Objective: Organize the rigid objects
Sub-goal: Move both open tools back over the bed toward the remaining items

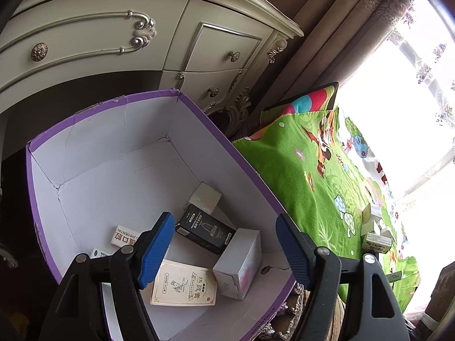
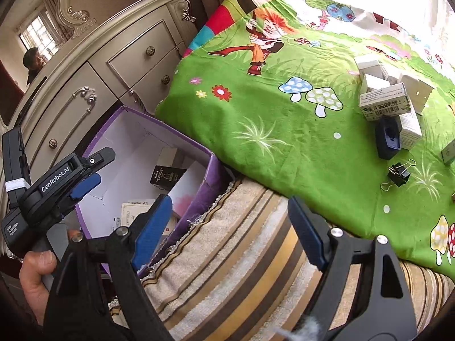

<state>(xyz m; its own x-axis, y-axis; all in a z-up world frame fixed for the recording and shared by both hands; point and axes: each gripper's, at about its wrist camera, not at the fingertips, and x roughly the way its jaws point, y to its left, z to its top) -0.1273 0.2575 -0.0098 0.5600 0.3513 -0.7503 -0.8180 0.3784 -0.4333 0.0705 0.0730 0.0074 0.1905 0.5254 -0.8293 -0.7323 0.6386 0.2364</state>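
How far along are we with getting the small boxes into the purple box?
Partly done: the purple box already holds several items, among them a black carton and a white carton. Nothing is in hand: left gripper and right gripper are open and empty. Left on the green blanket: a cluster of small boxes, a dark blue case and a binder clip.

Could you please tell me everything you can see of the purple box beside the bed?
The purple box is an open, lidless carton, purple outside and along the rim, plain white inside, with creases and small tears in its walls. It stands upright between the cream dresser and the bed's striped towel, its corner touching the towel. Inside lie several small packages: a black carton, a white carton, a flat cream one and others. The left gripper hovers open above it.
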